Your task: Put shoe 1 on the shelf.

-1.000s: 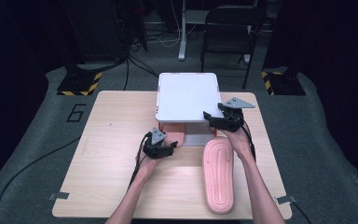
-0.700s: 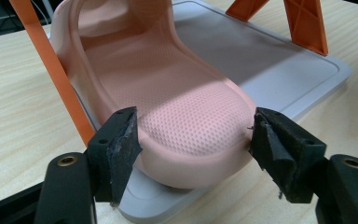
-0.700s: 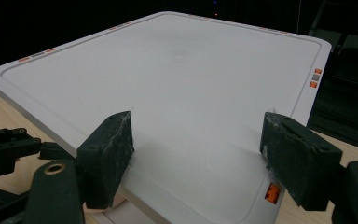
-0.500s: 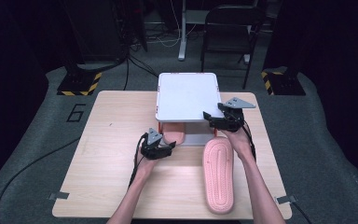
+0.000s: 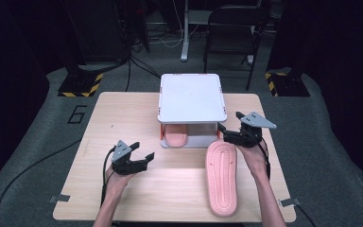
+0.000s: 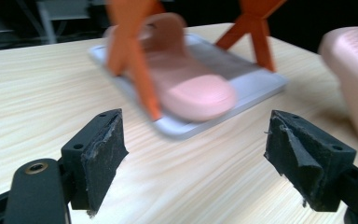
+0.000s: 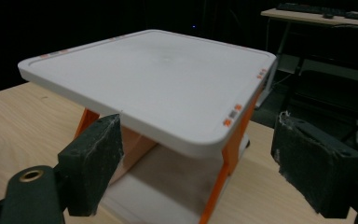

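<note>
My left claw gaped empty before the rack — my right claw, released, hovered beside the loose slipper.

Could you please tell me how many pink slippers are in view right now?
2. One slipper lies on the lower shelf of the white rack, toe poking out toward the person. The other slipper lies sole-up on the table, right of centre. None appear hidden.

Two pink slippers, one on the lower shelf, one sole-up on the table, one white two-shelf rack with orange legs, one wooden table, two handheld grippers, left and right, one chair behind.
</note>
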Available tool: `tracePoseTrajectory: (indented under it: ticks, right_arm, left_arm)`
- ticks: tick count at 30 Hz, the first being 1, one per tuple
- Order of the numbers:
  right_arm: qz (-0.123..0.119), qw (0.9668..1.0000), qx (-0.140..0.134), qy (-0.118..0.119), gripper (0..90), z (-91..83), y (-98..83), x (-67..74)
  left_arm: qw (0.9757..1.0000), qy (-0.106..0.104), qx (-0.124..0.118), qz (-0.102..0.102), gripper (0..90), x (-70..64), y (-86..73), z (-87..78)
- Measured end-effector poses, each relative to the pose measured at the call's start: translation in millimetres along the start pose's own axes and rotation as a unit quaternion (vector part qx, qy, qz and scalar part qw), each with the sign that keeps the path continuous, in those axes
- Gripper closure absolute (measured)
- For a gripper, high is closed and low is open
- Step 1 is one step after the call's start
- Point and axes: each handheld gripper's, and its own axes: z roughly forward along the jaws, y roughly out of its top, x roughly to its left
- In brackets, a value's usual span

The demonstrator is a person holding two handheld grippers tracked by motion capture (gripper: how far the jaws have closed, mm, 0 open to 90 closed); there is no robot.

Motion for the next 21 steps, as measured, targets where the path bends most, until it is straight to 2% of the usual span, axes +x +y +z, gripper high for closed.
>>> tracePoseTrajectory:
  ticks: [6,11,14,18,21]
  right_arm:
    - [0.014,0.9996,0.011,-0.021,16.0,-32.2,-38.1,8.6]
    - [0.024,0.9994,0.01,-0.022,16.0,-47.9,-64.3,11.9]
    - [0.041,0.9987,0.019,-0.023,15.6,-53.8,-79.1,12.9]
    - [0.044,0.9983,0.029,-0.027,15.6,-57.9,-92.5,15.6]
    - [0.054,0.9977,0.034,-0.026,15.6,-59.2,-98.0,16.2]
  left_arm:
    - [0.9995,0.03,-0.001,0.0,19.5,17.8,-12.3,-26.4]
    - [0.9984,0.052,-0.01,-0.021,19.5,31.4,-16.3,-43.2]
    - [0.9979,0.058,-0.011,-0.026,19.5,34.1,-17.0,-45.8]
    - [0.9982,0.054,-0.011,-0.021,19.6,33.2,-17.0,-44.5]
    - [0.9981,0.055,-0.01,-0.028,19.8,32.8,-18.1,-42.7]
